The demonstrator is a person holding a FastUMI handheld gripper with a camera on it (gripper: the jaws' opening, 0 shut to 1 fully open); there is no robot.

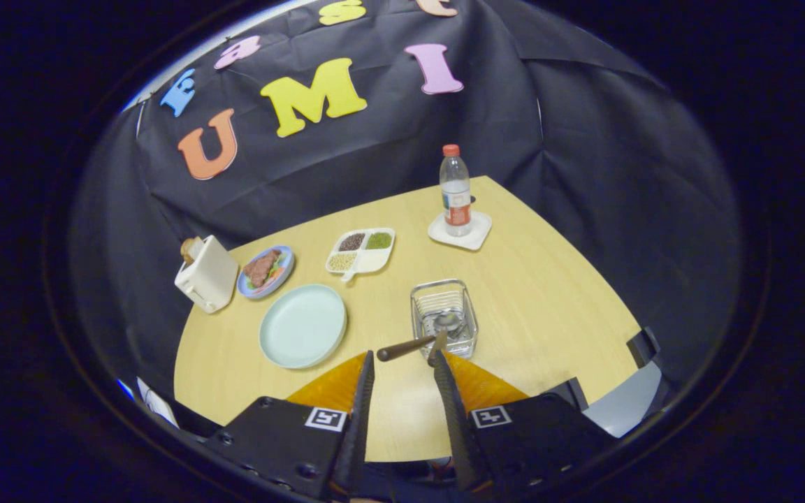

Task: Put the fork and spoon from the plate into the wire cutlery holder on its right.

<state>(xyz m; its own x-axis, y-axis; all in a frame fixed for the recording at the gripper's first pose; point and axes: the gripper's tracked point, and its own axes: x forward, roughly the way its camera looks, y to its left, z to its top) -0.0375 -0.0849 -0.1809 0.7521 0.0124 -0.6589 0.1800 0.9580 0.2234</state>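
Just ahead: open tongs (402,362), holder (444,318) (spoon (416,341) inside).

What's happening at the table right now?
A person's handheld gripper hovers over the table, fingers apart, just short of the wire cutlery holder. A brown-handled utensil, probably the spoon, rests with its head in the holder and its handle sticking out between the fingertips. The light green plate to the left looks empty. No fork is clearly visible.

Even overhead light fell on the wooden table (549,293), bright without glare; shadows stayed short and soft beside the water bottle (455,188). Fisheye bending curved the table's edges toward three and nine o'clock. The gripper (402,367) fingers stood apart, slightly blurred.
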